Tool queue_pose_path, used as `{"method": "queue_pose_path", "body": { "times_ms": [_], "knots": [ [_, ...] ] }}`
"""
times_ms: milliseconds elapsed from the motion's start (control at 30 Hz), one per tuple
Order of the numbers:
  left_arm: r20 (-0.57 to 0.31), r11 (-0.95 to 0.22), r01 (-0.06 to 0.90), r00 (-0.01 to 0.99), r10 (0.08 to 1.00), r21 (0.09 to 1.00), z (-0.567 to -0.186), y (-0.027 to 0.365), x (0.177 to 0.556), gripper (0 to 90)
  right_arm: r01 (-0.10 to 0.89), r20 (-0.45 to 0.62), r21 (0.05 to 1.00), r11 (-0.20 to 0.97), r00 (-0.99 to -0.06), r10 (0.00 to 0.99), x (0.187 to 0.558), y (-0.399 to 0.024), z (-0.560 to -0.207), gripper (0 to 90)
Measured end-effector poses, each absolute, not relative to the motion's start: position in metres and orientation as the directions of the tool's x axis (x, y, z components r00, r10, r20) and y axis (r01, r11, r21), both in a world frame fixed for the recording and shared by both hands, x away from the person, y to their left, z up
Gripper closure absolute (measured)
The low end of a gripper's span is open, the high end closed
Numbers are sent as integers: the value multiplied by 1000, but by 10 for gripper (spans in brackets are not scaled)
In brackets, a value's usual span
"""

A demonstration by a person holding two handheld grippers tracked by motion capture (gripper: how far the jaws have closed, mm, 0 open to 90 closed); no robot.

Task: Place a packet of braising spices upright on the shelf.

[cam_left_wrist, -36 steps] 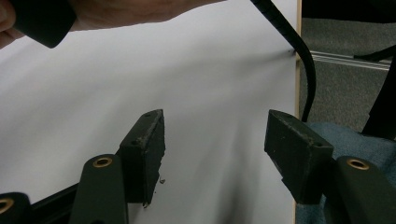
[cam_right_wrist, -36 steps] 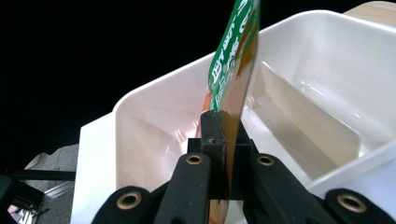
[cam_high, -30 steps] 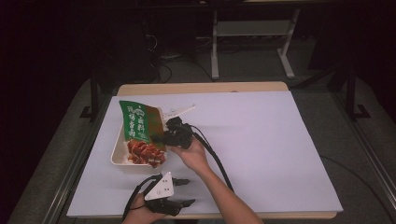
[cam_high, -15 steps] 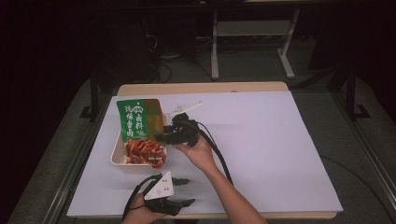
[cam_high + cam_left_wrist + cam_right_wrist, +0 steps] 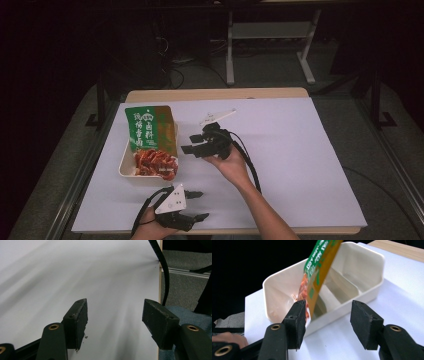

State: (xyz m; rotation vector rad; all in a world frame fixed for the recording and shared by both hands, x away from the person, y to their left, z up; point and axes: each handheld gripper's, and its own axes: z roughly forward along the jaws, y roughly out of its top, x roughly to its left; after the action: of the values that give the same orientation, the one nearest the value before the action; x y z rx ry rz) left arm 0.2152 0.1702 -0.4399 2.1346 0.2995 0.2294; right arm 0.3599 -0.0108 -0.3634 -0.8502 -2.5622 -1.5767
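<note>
A green and orange food packet [image 5: 150, 131] leans tilted over a white plastic tray [image 5: 125, 167], its red printed end low in the tray. My right gripper [image 5: 189, 143] hovers just right of the tray, pointing at it. Its jaws have just been opening and now stand open with nothing between them. In the right gripper view the packet [image 5: 317, 272] rises from the tray [image 5: 362, 265] just beyond the left jaw of that gripper [image 5: 327, 315]. My left gripper [image 5: 202, 205] rests open near the table's front edge; in its own view the gripper [image 5: 115, 315] has only white paper between its jaws.
A white sheet [image 5: 300, 165] covers the wooden table [image 5: 215, 94]. A small white strip [image 5: 217, 117] lies behind my right gripper. The table's front edge [image 5: 160, 287] runs close to the left gripper, with a black cable [image 5: 165, 272] crossing it. Dark floor and a white frame lie beyond.
My right gripper has let go of the packet, opened, and drawn away to the right. The packet stays leaning on the tray. The left gripper has not moved.
</note>
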Motion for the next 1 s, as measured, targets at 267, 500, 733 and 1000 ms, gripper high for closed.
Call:
{"method": "queue_pose_path", "body": {
  "times_ms": [267, 500, 733, 1000],
  "knots": [
    [39, -531, 136, 952, 304, 837, -440, 170, 215, 367, 465, 287, 818, 339, -840, 461, 354, -37, -364, 432],
    [42, -528, 136, 949, 311, 838, -440, 170, 216, 365, 459, 272, 820, 341, -838, 474, 348, -55, -366, 414],
    [37, -522, 141, 948, 316, 841, -441, 171, 217, 363, 475, 272, 809, 347, -825, 495, 340, -73, -373, 403],
    [34, -523, 145, 948, 316, 840, -441, 170, 217, 358, 500, 286, 800, 332, -804, 521, 331, -95, -382, 390]
  ]
}}
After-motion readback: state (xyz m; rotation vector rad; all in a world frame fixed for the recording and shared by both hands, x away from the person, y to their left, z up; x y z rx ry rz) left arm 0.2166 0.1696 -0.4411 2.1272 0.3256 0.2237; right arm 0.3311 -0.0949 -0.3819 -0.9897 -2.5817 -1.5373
